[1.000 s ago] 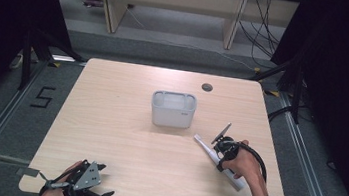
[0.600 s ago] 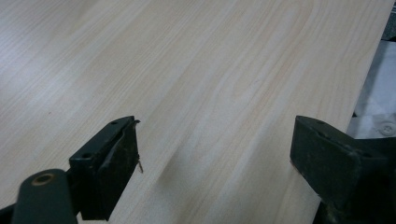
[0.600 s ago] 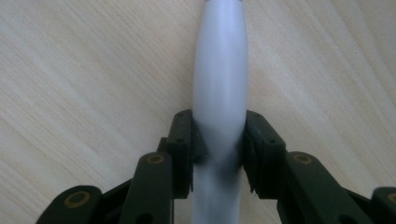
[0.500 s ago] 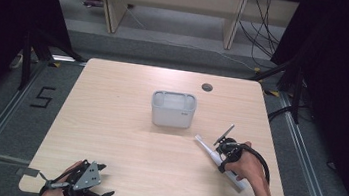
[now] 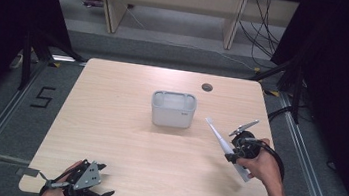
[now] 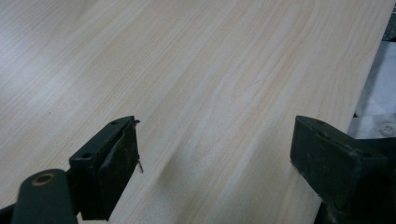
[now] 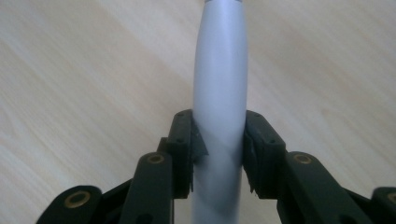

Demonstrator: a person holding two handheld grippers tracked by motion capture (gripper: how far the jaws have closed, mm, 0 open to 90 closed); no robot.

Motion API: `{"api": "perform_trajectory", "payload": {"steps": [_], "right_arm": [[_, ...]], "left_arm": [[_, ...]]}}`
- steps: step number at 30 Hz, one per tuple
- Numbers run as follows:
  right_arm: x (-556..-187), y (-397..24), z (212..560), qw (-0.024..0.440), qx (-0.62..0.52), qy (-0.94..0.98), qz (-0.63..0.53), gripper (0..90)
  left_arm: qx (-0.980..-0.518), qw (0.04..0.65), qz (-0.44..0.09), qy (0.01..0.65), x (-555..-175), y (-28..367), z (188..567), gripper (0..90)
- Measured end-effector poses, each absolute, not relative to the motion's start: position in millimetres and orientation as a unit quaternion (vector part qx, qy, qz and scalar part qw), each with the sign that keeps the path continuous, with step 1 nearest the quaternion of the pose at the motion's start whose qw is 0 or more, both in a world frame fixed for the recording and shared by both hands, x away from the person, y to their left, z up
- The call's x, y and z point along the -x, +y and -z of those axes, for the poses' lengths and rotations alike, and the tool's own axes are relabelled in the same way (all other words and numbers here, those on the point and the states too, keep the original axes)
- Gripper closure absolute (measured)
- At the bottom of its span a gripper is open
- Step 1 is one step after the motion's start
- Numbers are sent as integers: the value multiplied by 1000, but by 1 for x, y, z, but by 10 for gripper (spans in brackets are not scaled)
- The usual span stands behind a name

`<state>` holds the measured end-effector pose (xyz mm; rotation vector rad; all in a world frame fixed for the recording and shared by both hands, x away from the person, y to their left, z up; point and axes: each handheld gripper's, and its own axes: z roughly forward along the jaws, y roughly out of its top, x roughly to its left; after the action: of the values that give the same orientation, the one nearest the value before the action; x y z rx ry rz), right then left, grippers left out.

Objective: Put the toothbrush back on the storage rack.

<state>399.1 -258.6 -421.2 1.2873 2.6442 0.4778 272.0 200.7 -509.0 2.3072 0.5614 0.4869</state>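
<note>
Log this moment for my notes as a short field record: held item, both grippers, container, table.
held item: white electric toothbrush, slanted, head end toward the bin
right gripper: shut on the toothbrush handle, lifted off the table
left gripper: open, nothing between the jaws, near the table's front left edge
container: grey bin, upright near the table's middle; contents cannot be told
table: light wood, round cable hole at far right
</note>
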Motion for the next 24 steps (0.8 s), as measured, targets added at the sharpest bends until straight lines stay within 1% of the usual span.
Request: {"api": "perform_trajectory", "payload": {"steps": [2,3,5,8,10,12,16,19,20,21,24], "right_arm": [[-402,-262,416,96,-423,882,-182,666],[-401,-262,415,94,-430,878,-189,666],[-408,-266,410,115,-420,870,-232,666],[-410,-265,407,114,-426,862,-249,666],[-415,-266,404,134,-415,858,-270,666],[-416,-263,403,133,-433,840,-300,666],[-425,-259,399,169,-417,820,-355,666],[-430,-254,395,168,-431,802,-378,666],[-433,-254,396,185,-425,798,-385,666],[-434,-252,394,181,-430,795,-389,665],[-441,-247,394,198,-432,771,-423,666]], "left_arm": [[-890,354,-185,218,-272,200,509,148],[-890,356,-182,219,-272,201,509,148],[-891,353,-186,217,-272,201,509,148],[-890,356,-181,218,-272,201,509,148],[-890,356,-182,220,-272,201,509,148],[-891,352,-187,217,-272,201,509,148],[-889,357,-182,220,-272,201,509,148],[-890,356,-182,218,-272,200,510,148],[-891,356,-182,218,-272,201,510,148],[-890,356,-182,219,-272,201,510,148],[-891,352,-187,215,-272,201,509,148]]}}
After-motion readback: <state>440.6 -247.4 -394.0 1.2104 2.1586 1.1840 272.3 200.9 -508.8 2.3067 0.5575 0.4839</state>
